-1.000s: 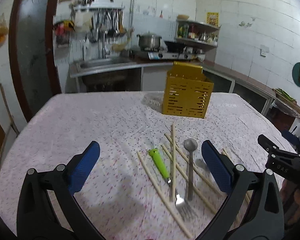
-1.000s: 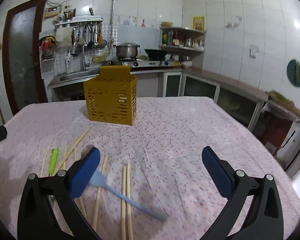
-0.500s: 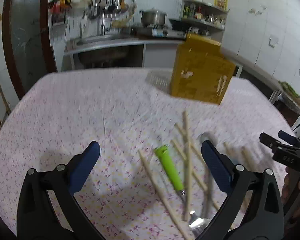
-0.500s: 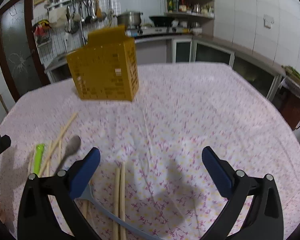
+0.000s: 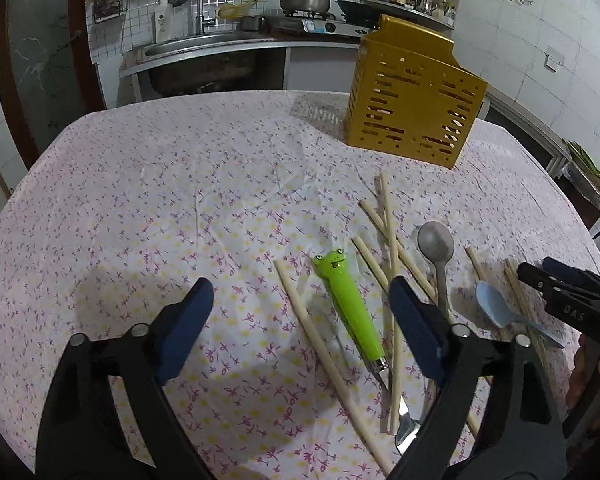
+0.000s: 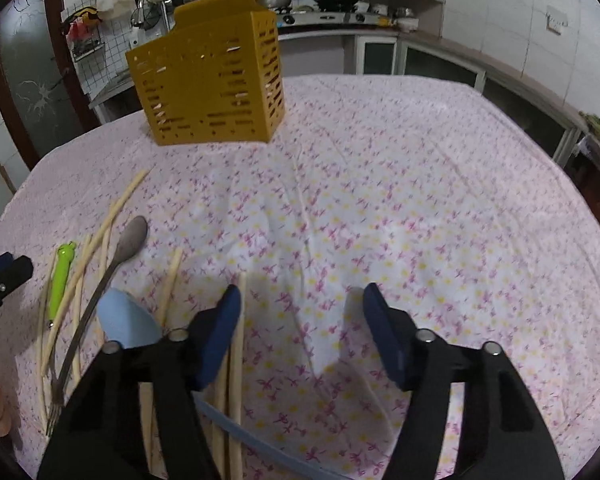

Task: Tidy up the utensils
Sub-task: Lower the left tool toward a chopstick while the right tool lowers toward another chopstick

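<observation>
Left wrist view: sits lower and closer over the floral tablecloth [image 5: 180, 200] than a second ago, tilted further down, so the kitchen counter has slid to the top edge. Left gripper [image 5: 300, 328] jaws just narrowed a little, open, gripping nothing; between them lie one chopstick [image 5: 320, 344] and the green frog-handled fork [image 5: 350, 300], pads clear of both. Right finger covers part of the crossed chopsticks [image 5: 388, 216] and the metal spoon [image 5: 436, 244]. Beyond, a pale blue spoon [image 5: 492, 310] just beside the right gripper [image 5: 556, 284] at the frame edge. Yellow slotted holder [image 5: 412, 112] upright at the far side, well apart. Right wrist view: likewise lower and steeper than before, cloth filling the frame. Right gripper [image 6: 300, 336] jaws just closed noticeably, yet loose, only bare cloth between the pads. Left finger overlaps a pair of chopsticks [image 6: 240, 320]; blue spoon [image 6: 126, 324] just left of it, handle passing under the gripper body. Metal spoon [image 6: 132, 238], green fork [image 6: 60, 276] and more chopsticks further left; holder [image 6: 208, 80] at the back.
</observation>
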Demonstrator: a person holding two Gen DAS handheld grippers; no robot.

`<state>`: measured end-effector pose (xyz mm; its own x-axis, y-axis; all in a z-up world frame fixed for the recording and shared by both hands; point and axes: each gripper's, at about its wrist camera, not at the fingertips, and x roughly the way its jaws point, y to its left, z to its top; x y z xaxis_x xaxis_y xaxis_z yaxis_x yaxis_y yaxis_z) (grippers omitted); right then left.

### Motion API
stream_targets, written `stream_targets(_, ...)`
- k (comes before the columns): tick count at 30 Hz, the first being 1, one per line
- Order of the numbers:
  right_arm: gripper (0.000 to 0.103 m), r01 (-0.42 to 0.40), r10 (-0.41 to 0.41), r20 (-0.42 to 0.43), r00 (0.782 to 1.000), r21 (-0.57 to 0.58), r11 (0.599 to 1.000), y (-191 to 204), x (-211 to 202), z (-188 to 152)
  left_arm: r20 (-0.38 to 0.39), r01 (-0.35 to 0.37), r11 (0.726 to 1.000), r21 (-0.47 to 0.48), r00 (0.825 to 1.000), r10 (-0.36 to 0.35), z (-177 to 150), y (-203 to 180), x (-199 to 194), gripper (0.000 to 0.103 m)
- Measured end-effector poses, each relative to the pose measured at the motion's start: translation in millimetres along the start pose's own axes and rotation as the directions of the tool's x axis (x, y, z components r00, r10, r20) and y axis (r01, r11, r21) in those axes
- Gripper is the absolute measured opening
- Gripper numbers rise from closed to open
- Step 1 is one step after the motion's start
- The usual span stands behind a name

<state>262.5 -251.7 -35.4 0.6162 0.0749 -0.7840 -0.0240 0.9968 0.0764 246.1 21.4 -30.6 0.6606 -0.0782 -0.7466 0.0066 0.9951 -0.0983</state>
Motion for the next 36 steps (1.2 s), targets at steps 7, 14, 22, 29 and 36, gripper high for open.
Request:
stream_targets(7,0.052,-0.035,0.035,-0.001,0.999,-0.002,0.999,1.6,-1.1,-0.9,-0.031,0.025,1.000,-0.005,0.999,-0.025,-2.1,-0.7,3.6,0.076)
stream_targets(14,0.045,-0.029,0.029,-0.008,1.000,-0.027,0.999,6.0,-1.0,-2.7,-0.058,0.034,0.999,0.000,0.998,-0.034,-3.1,-2.4,9.1,0.065)
stream_targets(22,0.042,-0.029,0.028,-0.023,0.999,-0.035,0.999,4.2,-0.5,-4.2,-0.120,0.052,0.998,-0.020,0.991,-0.054,-5.3,-0.3,21.2,0.051)
stream_targets(29,0.032,0.015,-0.018,-0.047,0.999,-0.067,0.998,9.9,2.3,-3.7,-0.152,0.031,0.999,-0.036,0.988,-0.036,-1.9,0.7,24.6,0.026)
stream_targets(36,0.014,0.042,-0.047,-0.049,0.998,-0.108,0.993,18.3,-0.8,-5.9,-0.199,0.011,0.999,-0.032,0.980,-0.017,-2.0,1.8,28.2,0.017)
